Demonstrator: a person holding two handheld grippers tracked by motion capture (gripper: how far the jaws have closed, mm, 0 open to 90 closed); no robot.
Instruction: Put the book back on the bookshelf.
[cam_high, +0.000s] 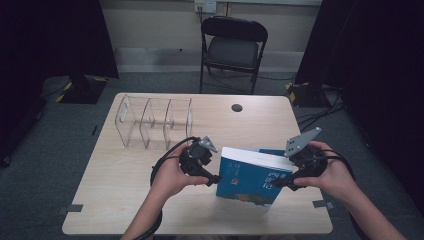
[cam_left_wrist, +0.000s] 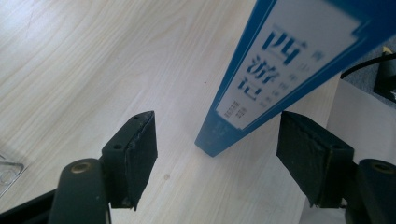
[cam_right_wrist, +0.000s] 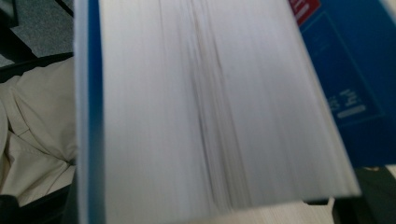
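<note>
My blue book stands tilted on the pale wooden worktop, well clear of the acrylic rack behind it. My left gripper is open, its spine corner between the jaws untouched. My right gripper meets its far edge; grip unclear.

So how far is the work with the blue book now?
Done: the blue book is tipped up on the table. In hand: left gripper straddles its spine, jaws apart; right gripper sits at its page edge. Left: placing it in the clear rack.
</note>
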